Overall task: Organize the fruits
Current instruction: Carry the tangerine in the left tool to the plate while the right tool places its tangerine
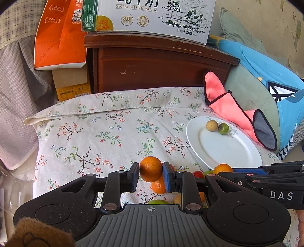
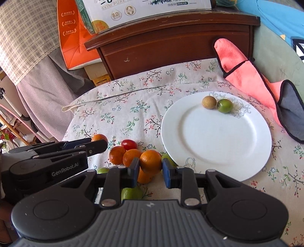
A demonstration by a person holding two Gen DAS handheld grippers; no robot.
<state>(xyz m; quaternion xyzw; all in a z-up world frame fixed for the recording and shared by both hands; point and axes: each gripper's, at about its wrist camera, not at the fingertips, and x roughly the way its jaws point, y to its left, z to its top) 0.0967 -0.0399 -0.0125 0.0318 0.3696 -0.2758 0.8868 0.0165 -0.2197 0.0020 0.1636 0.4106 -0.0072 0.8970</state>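
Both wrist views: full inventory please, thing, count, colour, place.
plate: 1, white, on the floral cloth, right side
small fruits on plate: 2, one tan, one green, touching at the far rim
held oranges: 2, orange, one in each gripper
loose pile: several oranges, a red tomato, green fruits, on the cloth left of the plate
floral cloth: 1, cream with flowers, covers the surface
towel: 1, pink with black trim, beyond the plate
cabinet: 1, dark wood, behind
milk carton: 1, white, on cabinet
orange box: 1, left of cabinet
left gripper: black, shut on orange
right gripper: black, shut on orange
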